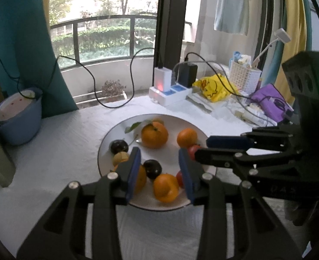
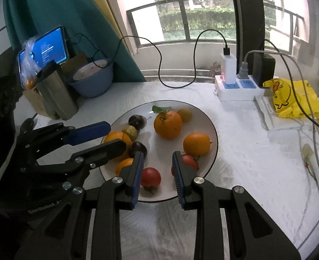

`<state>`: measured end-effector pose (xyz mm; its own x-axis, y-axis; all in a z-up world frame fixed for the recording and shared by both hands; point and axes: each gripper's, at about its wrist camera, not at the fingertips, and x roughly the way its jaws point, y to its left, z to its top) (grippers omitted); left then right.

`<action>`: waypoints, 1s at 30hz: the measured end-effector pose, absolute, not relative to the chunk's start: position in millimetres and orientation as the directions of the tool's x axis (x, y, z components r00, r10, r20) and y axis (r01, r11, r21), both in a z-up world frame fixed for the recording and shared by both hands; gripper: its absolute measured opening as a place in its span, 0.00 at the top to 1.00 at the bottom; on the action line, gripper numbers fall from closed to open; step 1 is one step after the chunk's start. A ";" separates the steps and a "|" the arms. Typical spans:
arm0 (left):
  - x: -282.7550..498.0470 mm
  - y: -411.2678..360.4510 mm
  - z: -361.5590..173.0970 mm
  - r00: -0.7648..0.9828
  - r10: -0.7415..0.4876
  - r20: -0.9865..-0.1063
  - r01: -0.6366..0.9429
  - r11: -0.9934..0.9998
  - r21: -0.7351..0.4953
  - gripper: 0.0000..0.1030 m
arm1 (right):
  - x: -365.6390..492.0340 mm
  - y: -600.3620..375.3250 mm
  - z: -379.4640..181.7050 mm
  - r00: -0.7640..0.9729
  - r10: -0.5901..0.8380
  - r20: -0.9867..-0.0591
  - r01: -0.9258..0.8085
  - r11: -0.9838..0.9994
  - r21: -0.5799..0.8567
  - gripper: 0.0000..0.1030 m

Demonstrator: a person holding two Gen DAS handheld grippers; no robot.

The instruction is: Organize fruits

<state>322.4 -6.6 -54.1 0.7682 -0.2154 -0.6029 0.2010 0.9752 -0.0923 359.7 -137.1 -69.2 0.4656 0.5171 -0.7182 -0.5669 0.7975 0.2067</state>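
Black linkage frames with silver screws and blue ribbed pads were seen on the left gripper [image 1: 159,169] and right gripper [image 2: 157,173].

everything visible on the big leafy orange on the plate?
The big orange is the largest fruit on the white plate: round, dimpled orange peel, a green leaf at its stem end. It sits in the plate's far half, toward the window, uncut. A small yellowish fruit sits close behind it; contact unclear. No gripper touches it.
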 end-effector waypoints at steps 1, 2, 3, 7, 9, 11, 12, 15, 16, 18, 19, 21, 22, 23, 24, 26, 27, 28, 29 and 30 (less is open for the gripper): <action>319.5 -5.5 -52.2 0.771 -0.215 -0.600 0.195 0.976 -0.098 0.61 | 358.0 -137.9 -67.6 0.468 0.517 -0.717 -0.566 0.798 0.206 0.72; 316.7 -4.4 -50.8 0.772 -0.214 -0.598 0.189 0.976 -0.105 0.60 | 355.4 -138.7 -65.9 0.470 0.517 -0.715 -0.564 0.799 0.206 0.72; 313.1 -3.0 -49.4 0.774 -0.213 -0.596 0.181 0.977 -0.113 0.59 | 353.1 -139.4 -64.4 0.472 0.516 -0.715 -0.563 0.801 0.206 0.72; 299.8 0.7 -45.6 0.780 -0.210 -0.590 0.162 0.978 -0.134 0.56 | 341.8 -141.2 -57.6 0.485 0.511 -0.710 -0.560 0.805 0.196 0.72; 293.4 2.2 -43.9 0.784 -0.205 -0.586 0.152 0.979 -0.139 0.56 | 336.1 -142.1 -54.0 0.490 0.509 -0.708 -0.560 0.806 0.191 0.72; 286.4 3.6 -42.0 0.786 -0.202 -0.584 0.144 0.979 -0.145 0.56 | 330.0 -142.8 -49.5 0.498 0.508 -0.703 -0.559 0.808 0.187 0.72; 282.7 4.4 -41.3 0.788 -0.201 -0.583 0.140 0.979 -0.149 0.56 | 326.7 -143.2 -47.1 0.502 0.507 -0.701 -0.559 0.808 0.184 0.72; 271.4 6.6 -38.3 0.791 -0.202 -0.578 0.131 0.978 -0.163 0.56 | 316.2 -144.2 -39.8 0.513 0.508 -0.692 -0.562 0.808 0.176 0.72; 267.3 7.2 -37.0 0.792 -0.201 -0.576 0.128 0.978 -0.165 0.56 | 313.4 -144.3 -38.0 0.517 0.507 -0.690 -0.563 0.808 0.173 0.72; 259.7 8.2 -34.6 0.796 -0.197 -0.573 0.123 0.979 -0.165 0.55 | 306.4 -145.1 -33.7 0.523 0.506 -0.685 -0.564 0.809 0.167 0.72; 255.5 8.6 -33.2 0.798 -0.194 -0.571 0.120 0.979 -0.165 0.55 | 302.4 -145.4 -31.3 0.527 0.506 -0.683 -0.565 0.809 0.163 0.72; 247.8 8.8 -29.8 0.803 -0.187 -0.566 0.113 0.980 -0.164 0.55 | 295.4 -145.8 -27.5 0.534 0.504 -0.678 -0.566 0.809 0.155 0.72; 244.1 9.1 -28.1 0.805 -0.185 -0.564 0.112 0.980 -0.163 0.55 | 291.9 -146.4 -25.5 0.537 0.504 -0.676 -0.567 0.809 0.153 0.72; 240.9 9.2 -26.6 0.806 -0.185 -0.562 0.112 0.980 -0.162 0.54 | 289.0 -146.6 -24.0 0.540 0.504 -0.674 -0.568 0.809 0.151 0.72; 237.7 8.7 -24.9 0.807 -0.185 -0.560 0.113 0.980 -0.162 0.54 | 285.0 -147.2 -21.9 0.544 0.503 -0.671 -0.567 0.810 0.148 0.72; 229.8 6.8 -21.0 0.808 -0.188 -0.558 0.118 0.980 -0.159 0.45 | 278.3 -148.2 -18.0 0.551 0.503 -0.666 -0.566 0.811 0.144 0.72; 226.2 6.0 -19.1 0.811 -0.188 -0.555 0.119 0.980 -0.159 0.40 | 274.7 -149.0 -15.8 0.556 0.503 -0.662 -0.565 0.813 0.142 0.72; 221.5 5.6 -16.7 0.815 -0.192 -0.547 0.121 0.979 -0.163 0.33 | 270.8 -149.8 -13.4 0.561 0.503 -0.658 -0.564 0.814 0.141 0.72; 217.4 5.5 -14.4 0.817 -0.194 -0.543 0.122 0.979 -0.166 0.30 | 267.6 -150.3 -11.4 0.565 0.502 -0.655 -0.563 0.815 0.140 0.71; 212.2 5.2 -11.4 0.820 -0.195 -0.539 0.122 0.978 -0.169 0.29 | 263.7 -151.0 -9.0 0.569 0.502 -0.651 -0.563 0.815 0.137 0.71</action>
<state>212.2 5.2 -11.4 0.8198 -0.1949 -0.5385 0.1218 0.9781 -0.1685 263.7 -151.0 -9.0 0.5689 0.5019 -0.6514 -0.5625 0.8154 0.1370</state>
